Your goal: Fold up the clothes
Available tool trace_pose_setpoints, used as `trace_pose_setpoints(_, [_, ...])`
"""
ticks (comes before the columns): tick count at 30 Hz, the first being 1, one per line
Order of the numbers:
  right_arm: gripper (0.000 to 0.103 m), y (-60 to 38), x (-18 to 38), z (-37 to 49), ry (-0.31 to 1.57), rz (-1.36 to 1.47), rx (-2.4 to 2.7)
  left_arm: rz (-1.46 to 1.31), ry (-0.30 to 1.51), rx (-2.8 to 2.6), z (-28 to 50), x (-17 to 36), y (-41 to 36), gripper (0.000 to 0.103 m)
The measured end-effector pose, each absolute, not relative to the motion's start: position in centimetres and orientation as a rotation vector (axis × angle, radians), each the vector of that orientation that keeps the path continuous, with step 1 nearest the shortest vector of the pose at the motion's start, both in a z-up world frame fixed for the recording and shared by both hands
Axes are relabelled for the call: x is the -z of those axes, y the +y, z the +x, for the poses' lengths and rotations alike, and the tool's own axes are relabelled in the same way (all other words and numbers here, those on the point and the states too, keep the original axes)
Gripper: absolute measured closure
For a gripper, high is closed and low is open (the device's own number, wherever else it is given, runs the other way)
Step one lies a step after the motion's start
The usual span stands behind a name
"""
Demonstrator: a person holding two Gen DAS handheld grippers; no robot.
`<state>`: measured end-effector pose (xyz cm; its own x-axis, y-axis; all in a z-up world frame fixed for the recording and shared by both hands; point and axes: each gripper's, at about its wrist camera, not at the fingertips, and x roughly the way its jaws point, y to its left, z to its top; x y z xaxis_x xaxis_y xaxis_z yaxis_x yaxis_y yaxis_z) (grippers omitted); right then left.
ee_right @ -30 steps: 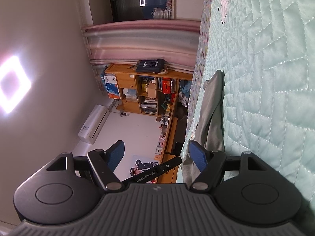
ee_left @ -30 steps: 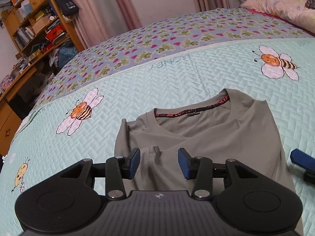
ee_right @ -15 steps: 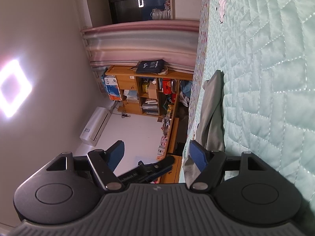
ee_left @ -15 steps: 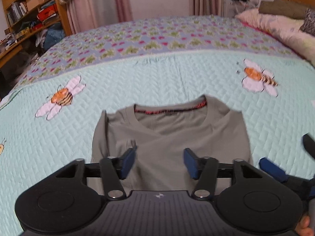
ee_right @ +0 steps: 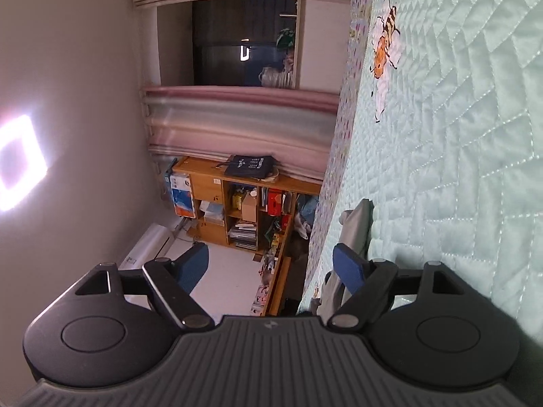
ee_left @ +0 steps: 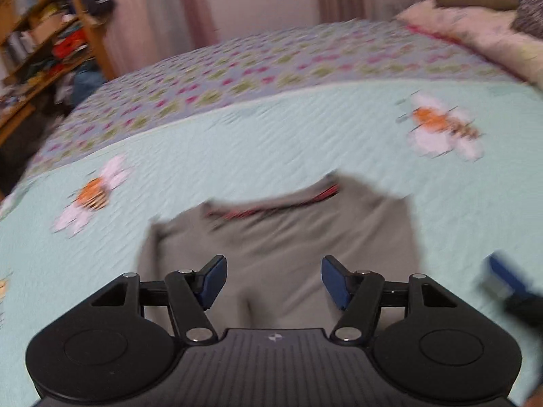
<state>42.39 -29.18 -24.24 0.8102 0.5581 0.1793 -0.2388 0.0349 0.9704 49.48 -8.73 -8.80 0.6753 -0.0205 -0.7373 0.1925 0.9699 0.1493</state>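
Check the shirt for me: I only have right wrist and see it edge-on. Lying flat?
Observer: Yes. In the left wrist view the shirt lies flat on the quilt, collar at the far end. The view is blurred, so I cannot make out the folds.
Operator: Left gripper holding it?
Observer: No. The left gripper hangs over the shirt's near part. Its jaws have just been opening and there is nothing between the pads.
Operator: Anything else near it on the bed?
Observer: Only pillows at the far right end, well clear of the shirt.
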Motion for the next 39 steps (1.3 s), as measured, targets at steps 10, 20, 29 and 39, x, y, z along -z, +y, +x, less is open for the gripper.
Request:
trace_pose_setpoints(10, [0.022, -29.9, 25.6, 42.6, 0.273, 1.513, -0.633, 0.241, 0.863, 0.216, 53.9, 10.2, -14.0, 0.083])
trace_pose_setpoints(20, [0.022, -29.8, 25.6, 42.9, 0.276, 1.521, -0.631, 0.253, 0.860, 0.252, 54.1, 11.0, -14.5, 0.042])
trace_pose_setpoints(29, [0.022, -29.7, 25.5, 43.1, 0.271, 1.530, -0.632, 0.255, 0.927, 0.303, 54.6, 11.6, -15.5, 0.073])
trace_pose_setpoints(39, [0.022, -29.6, 25.4, 43.3, 0.270, 1.533, -0.631, 0.231, 0.879, 0.296, 54.6, 11.0, -15.5, 0.103])
